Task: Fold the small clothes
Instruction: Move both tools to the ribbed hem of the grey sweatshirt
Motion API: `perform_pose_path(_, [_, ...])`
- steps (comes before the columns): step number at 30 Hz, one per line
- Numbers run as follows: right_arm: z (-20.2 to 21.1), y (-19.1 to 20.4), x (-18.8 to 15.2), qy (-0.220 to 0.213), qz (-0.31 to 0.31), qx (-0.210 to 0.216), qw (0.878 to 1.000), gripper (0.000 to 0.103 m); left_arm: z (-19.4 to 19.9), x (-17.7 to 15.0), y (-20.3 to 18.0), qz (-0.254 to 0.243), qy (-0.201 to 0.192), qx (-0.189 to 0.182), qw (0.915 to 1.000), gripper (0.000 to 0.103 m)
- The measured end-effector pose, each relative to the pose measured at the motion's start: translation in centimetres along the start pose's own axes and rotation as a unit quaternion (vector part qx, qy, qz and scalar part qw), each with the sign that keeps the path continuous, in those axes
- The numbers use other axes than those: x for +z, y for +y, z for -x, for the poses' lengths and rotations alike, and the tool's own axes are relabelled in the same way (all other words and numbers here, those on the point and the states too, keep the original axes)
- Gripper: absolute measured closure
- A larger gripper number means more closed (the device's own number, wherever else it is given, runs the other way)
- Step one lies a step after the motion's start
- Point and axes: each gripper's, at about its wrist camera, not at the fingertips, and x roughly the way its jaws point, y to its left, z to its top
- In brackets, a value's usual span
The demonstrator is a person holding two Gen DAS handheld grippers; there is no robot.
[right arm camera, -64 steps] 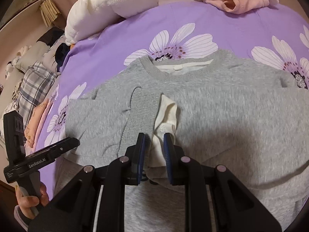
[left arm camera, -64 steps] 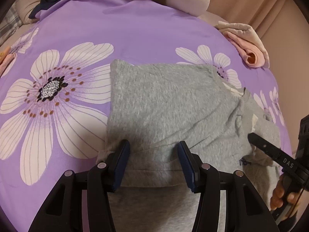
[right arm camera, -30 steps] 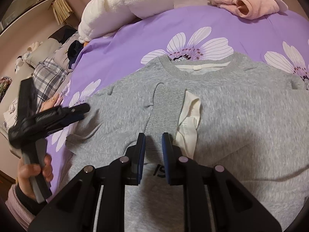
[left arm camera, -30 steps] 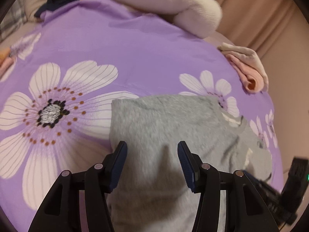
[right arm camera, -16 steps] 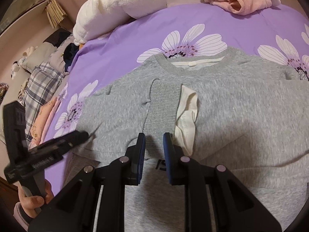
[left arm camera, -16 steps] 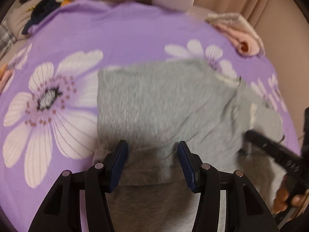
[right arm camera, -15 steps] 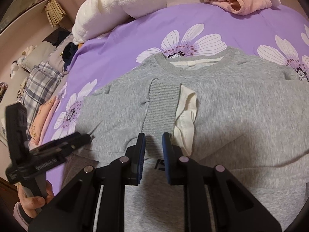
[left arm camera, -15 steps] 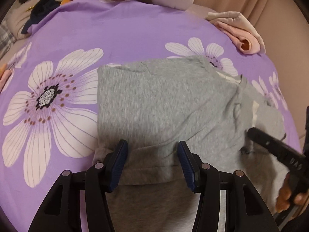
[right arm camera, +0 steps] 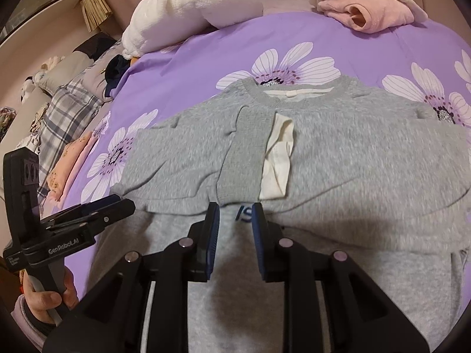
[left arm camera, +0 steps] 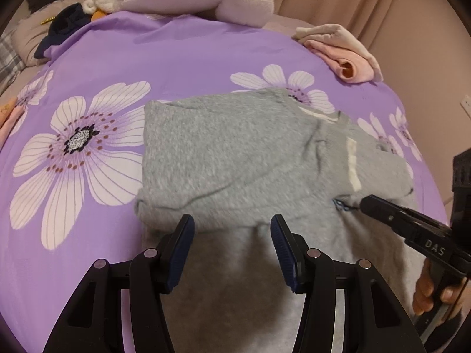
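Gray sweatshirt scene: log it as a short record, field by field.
garment: gray sweatshirt, flat on purple flowered bedsheet
sleeve: folded across the chest, ribbed cuff beside white lining
left gripper: open, nothing between the pads
right gripper: jaws opening, no cloth gripped
nearby: pink garment, white plush toy

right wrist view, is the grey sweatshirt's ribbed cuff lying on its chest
Yes, the ribbed cuff of the folded-in sleeve lies flat across the front of the grey sweatshirt, just below the neckline.
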Motion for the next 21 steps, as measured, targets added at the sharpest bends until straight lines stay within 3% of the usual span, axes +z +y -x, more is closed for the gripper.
perform_pose_path(6, [1.1,0.4,-1.7,0.005,0.001,0.008,1.000,0.077,1.2,-1.7,-1.2,-0.018,0.005,0.002,0.9998,0.050])
perform_pose_path(10, [2.5,0.5,-3.2,0.006,-0.003,0.019,1.000,0.064,2.1,-3.0,-1.6,-0.012,0.012,-0.007,0.9998,0.050])
perform_pose_path(12, [3.3,0.5,-4.1,0.006,-0.002,0.023,1.000,0.061,2.4,-3.9,-1.7,-0.006,0.021,-0.013,0.9997,0.044])
perform_pose_path(13, [3.8,0.5,-4.6,0.006,-0.002,0.021,1.000,0.058,2.5,-4.4,-1.7,-0.003,0.026,-0.014,0.9995,0.035])
perform_pose_path(15, [4.5,0.7,-5.8,0.006,0.005,0.012,1.000,0.053,2.7,-5.4,-2.1,-0.009,0.030,-0.013,0.9994,0.032])
perform_pose_path(21, [5.6,0.8,-9.0,0.025,0.045,-0.038,0.998,0.053,3.3,-9.0,-2.8,-0.034,0.043,-0.006,0.9985,0.032])
